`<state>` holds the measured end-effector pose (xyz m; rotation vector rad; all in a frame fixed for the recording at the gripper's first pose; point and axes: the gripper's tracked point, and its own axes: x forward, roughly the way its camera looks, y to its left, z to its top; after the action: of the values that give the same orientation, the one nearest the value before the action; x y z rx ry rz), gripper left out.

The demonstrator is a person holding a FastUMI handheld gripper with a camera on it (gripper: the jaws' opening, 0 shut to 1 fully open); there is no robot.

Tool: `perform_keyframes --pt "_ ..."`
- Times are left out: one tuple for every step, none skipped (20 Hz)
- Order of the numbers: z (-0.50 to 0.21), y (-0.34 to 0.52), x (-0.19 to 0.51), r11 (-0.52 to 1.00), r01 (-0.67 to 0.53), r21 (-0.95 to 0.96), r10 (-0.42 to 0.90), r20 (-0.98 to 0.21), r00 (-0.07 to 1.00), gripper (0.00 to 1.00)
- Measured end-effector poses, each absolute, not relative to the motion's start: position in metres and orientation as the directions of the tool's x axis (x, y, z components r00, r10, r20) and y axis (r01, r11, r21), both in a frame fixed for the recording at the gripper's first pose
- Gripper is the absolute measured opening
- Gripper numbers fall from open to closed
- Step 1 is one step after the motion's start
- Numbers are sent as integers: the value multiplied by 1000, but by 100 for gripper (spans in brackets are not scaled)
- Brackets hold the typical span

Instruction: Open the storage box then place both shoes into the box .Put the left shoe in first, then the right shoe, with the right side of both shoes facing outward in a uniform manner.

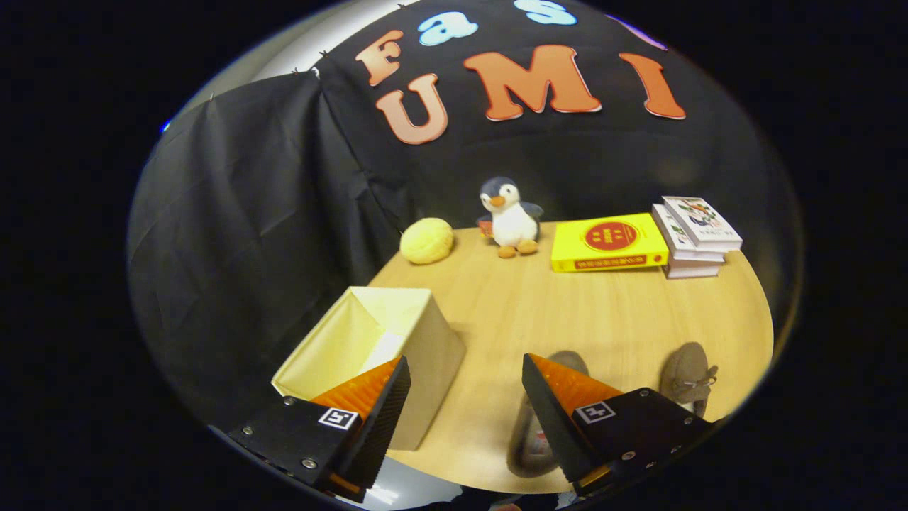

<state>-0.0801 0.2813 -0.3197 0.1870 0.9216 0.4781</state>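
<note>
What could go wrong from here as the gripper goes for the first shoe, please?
The open gripper hangs over bare table, holding nothing. One shoe lies partly under a finger, the other shoe beside it, so the wrong one might be taken first. The open storage box sits close and could be nudged.

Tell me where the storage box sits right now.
In the gripper view the open box stands on the table, partly behind one finger of the open gripper, with both shoes on its other side.
</note>
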Motion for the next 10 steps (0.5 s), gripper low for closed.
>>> perform_keyframes --pt "-335 267 -86 891 -308 333 449 -739 501 95" --pt "-348 254 -93 900 -303 315 431 -754 496 95" --pt "-361 246 -99 903 -294 313 424 -762 490 94" --pt "-372 240 -103 905 -284 316 421 -766 486 93" --pt "-383 234 -104 912 -270 308 405 -774 487 93" --pt "-395 227 -104 922 -259 289 383 -785 487 91" --pt "-408 222 -105 928 -255 270 364 -797 482 90" --pt "-423 216 -108 932 -258 253 350 -814 464 87" --pt "-437 209 -113 936 -262 234 332 -833 443 86" --pt "-448 203 -116 940 -263 216 314 -849 425 84"
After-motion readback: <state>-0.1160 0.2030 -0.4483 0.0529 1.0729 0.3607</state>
